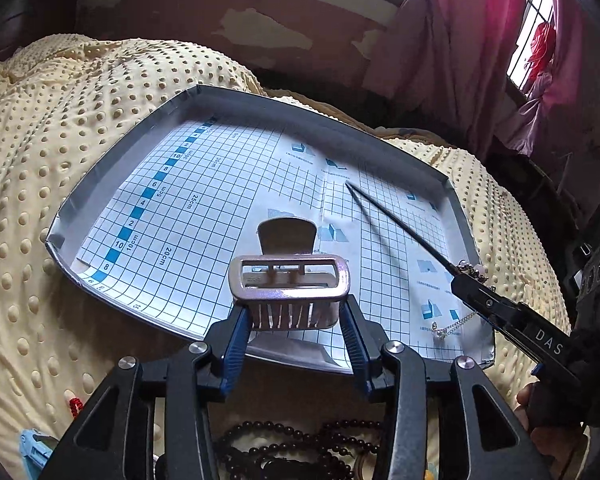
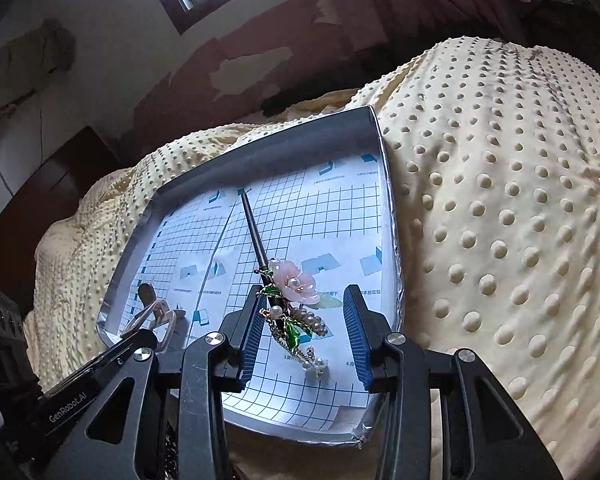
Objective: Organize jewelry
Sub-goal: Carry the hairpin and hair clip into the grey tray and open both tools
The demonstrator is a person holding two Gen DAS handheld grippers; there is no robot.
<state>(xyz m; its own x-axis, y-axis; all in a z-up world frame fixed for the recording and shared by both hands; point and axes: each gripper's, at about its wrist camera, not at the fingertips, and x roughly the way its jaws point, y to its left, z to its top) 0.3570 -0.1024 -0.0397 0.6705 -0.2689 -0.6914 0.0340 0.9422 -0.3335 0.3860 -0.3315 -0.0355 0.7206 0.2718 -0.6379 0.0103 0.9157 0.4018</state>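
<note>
A silver tray lined with blue grid paper rests on a dotted cream blanket. My left gripper is shut on a pinkish metallic hair claw clip, held just above the tray's near edge; the clip also shows at the lower left of the right wrist view. A dark hair stick with a pink flower and pearls lies on the grid paper. Its ornate end sits between the wide-apart fingers of my right gripper, against the left finger. In the left wrist view the stick points toward the tray's far side.
The cream blanket surrounds the tray. Dark bead strands lie under my left gripper, with red beads and a light blue item at the lower left. A hand holds the right gripper.
</note>
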